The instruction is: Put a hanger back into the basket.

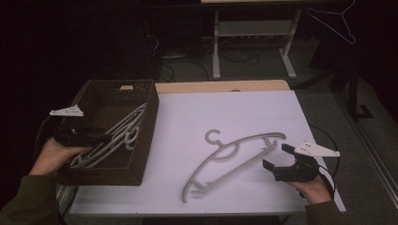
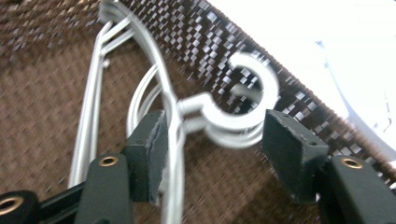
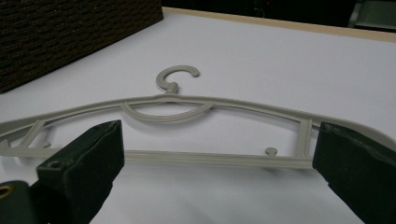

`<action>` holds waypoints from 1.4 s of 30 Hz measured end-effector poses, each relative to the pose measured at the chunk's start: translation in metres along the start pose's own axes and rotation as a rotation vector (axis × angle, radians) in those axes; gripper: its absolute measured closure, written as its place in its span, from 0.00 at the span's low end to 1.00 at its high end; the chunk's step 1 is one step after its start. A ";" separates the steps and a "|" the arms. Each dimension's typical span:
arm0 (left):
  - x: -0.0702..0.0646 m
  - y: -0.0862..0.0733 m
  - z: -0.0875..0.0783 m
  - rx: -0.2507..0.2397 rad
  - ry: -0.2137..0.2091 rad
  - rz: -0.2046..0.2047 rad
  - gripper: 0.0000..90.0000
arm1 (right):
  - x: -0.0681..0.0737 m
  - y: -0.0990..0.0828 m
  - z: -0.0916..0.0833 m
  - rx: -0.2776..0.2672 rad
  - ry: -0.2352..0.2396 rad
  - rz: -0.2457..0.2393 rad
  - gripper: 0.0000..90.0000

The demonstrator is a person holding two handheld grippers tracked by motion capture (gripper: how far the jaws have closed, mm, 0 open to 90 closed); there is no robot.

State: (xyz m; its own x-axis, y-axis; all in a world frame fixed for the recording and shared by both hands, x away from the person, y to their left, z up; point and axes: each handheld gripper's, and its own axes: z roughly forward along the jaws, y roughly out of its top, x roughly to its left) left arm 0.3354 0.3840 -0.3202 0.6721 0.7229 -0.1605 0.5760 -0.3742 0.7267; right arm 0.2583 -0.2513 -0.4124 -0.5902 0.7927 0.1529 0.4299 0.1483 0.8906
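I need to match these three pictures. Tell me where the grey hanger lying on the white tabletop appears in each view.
High view: the grey hanger lies right of centre on the white tabletop, hook pointing away.
Left gripper view: not in it; the hangers there lie inside the basket.
Right gripper view: across the middle, just beyond the open right tongs.
Shared landmark: the brown woven basket.

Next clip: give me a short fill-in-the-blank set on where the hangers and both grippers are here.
1. The grey plastic hangers beside the left gripper lie inside the dark brown woven ____.
2. One grey hanger lies flat on the ____ table top.
3. The right gripper has its jaws ____, near that hanger's end.

Missing words: basket; white; open
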 end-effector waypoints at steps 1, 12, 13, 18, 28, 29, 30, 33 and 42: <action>-0.003 0.002 0.001 -0.004 -0.004 0.005 0.43 | 0.000 0.000 0.000 0.000 0.000 -0.001 0.02; -0.040 0.029 0.019 -0.056 -0.059 0.042 0.29 | 0.000 0.001 -0.002 -0.004 0.001 -0.003 0.02; -0.044 0.031 0.021 -0.061 -0.062 0.046 0.25 | 0.000 0.001 -0.002 -0.005 0.001 0.000 0.02; -0.061 0.042 0.029 -0.084 -0.073 0.062 0.23 | 0.000 0.001 -0.002 -0.005 0.002 -0.002 0.02; -0.098 0.062 0.054 -0.111 -0.111 0.100 0.23 | 0.000 0.002 -0.001 -0.005 0.007 -0.004 0.02; -0.102 0.064 0.057 -0.112 -0.114 0.105 0.23 | 0.000 0.002 -0.001 -0.005 0.008 -0.004 0.02; -0.105 0.065 0.060 -0.112 -0.121 0.107 0.23 | 0.000 0.002 -0.001 -0.005 0.008 -0.005 0.02; -0.116 0.070 0.069 -0.111 -0.135 0.120 0.23 | 0.000 0.003 -0.001 -0.005 0.008 -0.007 0.02; -0.146 0.074 0.101 -0.091 -0.159 0.144 0.24 | 0.000 0.003 -0.001 -0.007 0.011 -0.008 0.02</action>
State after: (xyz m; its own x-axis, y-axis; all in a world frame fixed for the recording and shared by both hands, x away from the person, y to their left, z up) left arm 0.3274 0.1918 -0.3106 0.8135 0.5622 -0.1490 0.4292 -0.4074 0.8061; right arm 0.2587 -0.2509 -0.4097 -0.6008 0.7851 0.1504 0.4205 0.1504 0.8947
